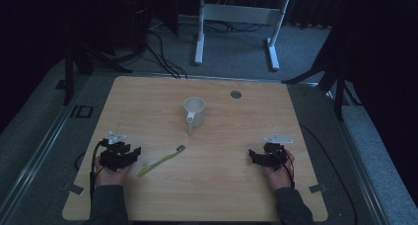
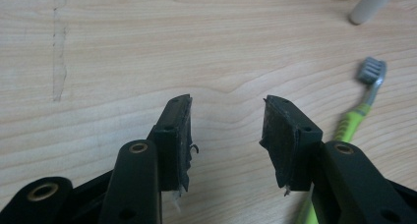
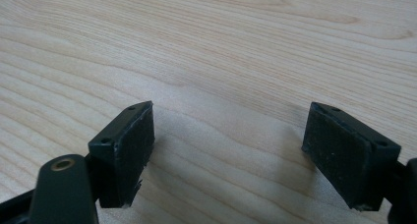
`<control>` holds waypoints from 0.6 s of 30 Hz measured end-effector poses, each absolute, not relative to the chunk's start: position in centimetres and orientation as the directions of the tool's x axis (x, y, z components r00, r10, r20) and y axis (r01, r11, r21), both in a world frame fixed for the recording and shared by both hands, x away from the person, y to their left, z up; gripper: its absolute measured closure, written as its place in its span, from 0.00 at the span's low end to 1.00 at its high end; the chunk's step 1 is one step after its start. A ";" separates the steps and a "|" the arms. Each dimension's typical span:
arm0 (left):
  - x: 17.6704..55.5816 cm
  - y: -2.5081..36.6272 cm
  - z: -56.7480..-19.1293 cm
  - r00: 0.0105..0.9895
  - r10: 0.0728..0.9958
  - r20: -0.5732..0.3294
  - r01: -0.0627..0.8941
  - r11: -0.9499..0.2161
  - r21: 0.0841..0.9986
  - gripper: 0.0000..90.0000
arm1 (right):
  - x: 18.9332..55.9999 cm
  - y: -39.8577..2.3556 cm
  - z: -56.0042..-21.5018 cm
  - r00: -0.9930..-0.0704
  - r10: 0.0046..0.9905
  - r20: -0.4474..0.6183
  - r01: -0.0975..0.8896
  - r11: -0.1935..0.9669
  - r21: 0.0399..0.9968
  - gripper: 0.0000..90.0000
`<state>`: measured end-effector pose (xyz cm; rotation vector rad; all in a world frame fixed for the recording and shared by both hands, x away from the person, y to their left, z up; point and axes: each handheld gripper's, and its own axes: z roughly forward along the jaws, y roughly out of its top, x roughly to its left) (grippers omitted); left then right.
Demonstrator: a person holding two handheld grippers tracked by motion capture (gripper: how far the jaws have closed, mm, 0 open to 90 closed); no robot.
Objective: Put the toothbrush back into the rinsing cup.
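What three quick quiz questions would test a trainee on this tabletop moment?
1. True or false: the toothbrush lies between the jaws of the left hand-held gripper.
2. Which way does the handle of the mug point: A) toward the person, B) toward the far edge, C) toward the right hand-held gripper?
3. Fill in: the jaws of both grippers stand ____ over the bare table.

Key: 1. False; it lies on the wood beside that gripper, untouched. 2. A. 3. open.
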<state>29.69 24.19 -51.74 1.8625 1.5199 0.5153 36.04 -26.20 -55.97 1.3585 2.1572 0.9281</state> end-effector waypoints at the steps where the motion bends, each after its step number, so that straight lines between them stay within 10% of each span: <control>1: 29.7 24.1 -51.5 0.247 0.963 -0.104 0.694 -0.101 0.713 0.60 | 36.0 -26.2 -56.0 -0.431 0.902 -0.004 0.618 0.298 0.728 0.21; 18: 29.8 23.7 -48.9 0.309 0.949 -0.056 0.647 -0.166 0.744 0.60 | 36.0 -26.2 -56.0 -0.432 0.902 -0.004 0.618 0.299 0.727 0.21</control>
